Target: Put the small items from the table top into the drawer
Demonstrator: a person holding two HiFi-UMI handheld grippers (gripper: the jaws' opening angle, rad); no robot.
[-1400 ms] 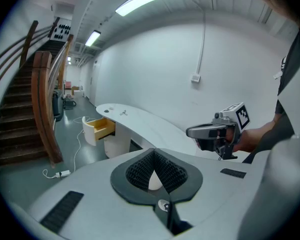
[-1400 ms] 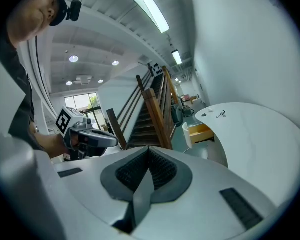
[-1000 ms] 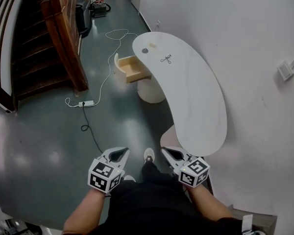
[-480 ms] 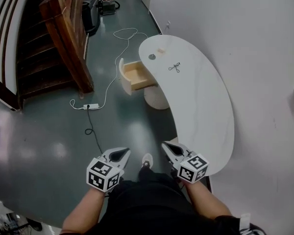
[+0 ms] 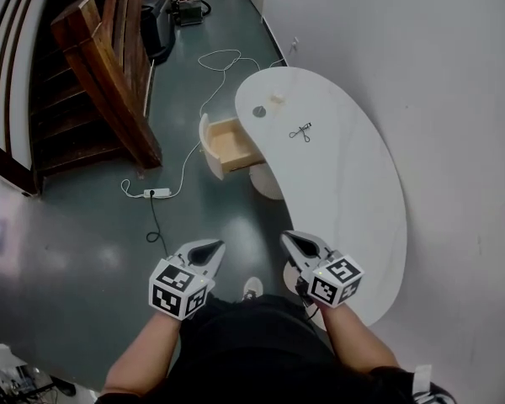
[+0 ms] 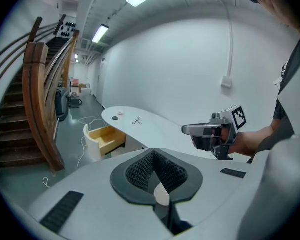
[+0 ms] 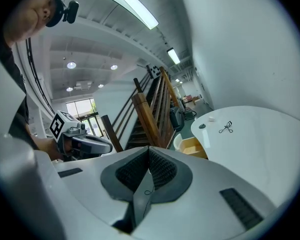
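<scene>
A white kidney-shaped table (image 5: 345,192) stands along the wall ahead. At its far end lie a dark round disc (image 5: 259,111), a small pale item (image 5: 277,98) and a black scissor-like tool (image 5: 300,132). Under that end an open wooden drawer (image 5: 231,141) sticks out to the left. My left gripper (image 5: 211,247) and right gripper (image 5: 289,238) are held low in front of my body, well short of the items, both shut and empty. The left gripper view shows its shut jaws (image 6: 153,152), the right gripper (image 6: 210,131) and the drawer (image 6: 107,137). The right gripper view shows its shut jaws (image 7: 149,149) and the tool (image 7: 226,128).
A wooden staircase (image 5: 101,82) rises at the left. A white power strip (image 5: 157,193) with cables lies on the dark floor between the stairs and the drawer. Dark equipment (image 5: 156,23) stands at the far end. A white wall (image 5: 438,99) runs along the table's right side.
The view has shifted: the table and drawer sit a little lower and further right in the frame. Both grippers stay shut in front of my body, now slightly higher in view.
</scene>
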